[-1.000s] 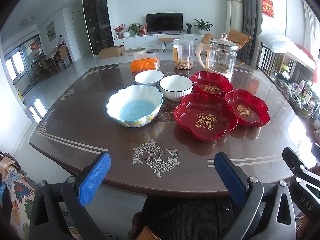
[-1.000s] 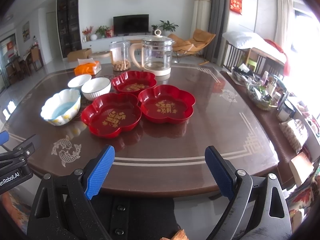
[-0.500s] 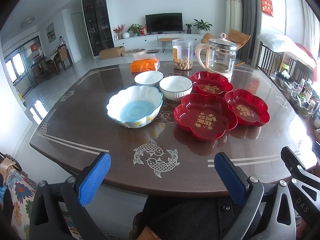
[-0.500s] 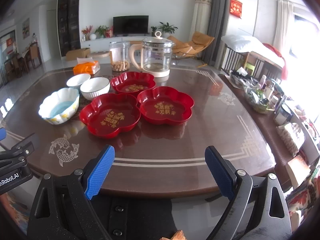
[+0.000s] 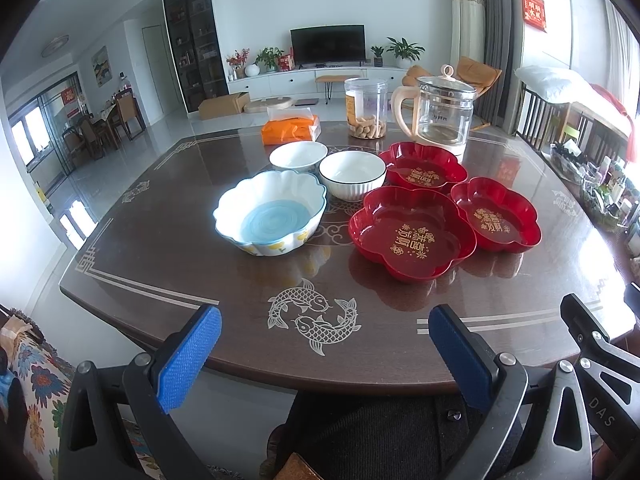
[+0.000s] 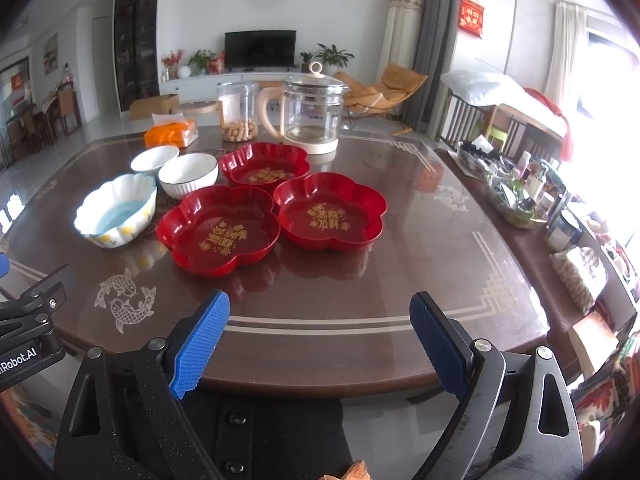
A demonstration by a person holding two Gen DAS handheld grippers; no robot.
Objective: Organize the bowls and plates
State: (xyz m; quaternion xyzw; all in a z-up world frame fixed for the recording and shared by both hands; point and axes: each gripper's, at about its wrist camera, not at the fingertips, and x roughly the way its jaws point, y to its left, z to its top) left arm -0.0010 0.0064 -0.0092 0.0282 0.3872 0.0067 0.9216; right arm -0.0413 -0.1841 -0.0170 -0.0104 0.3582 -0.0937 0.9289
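Three red flower-shaped plates sit mid-table: a near one, a right one and a far one. Left of them stand a scalloped blue-bottomed bowl and two white bowls; they also show in the right wrist view. My left gripper and right gripper are both open and empty, held at the table's near edge, well short of the dishes.
A glass kettle, a jar of snacks and an orange tissue pack stand at the far side of the dark wooden table. A cluttered side shelf runs along the right.
Both grippers have moved slightly forward towards the table. They stay open; the dishes have not moved.
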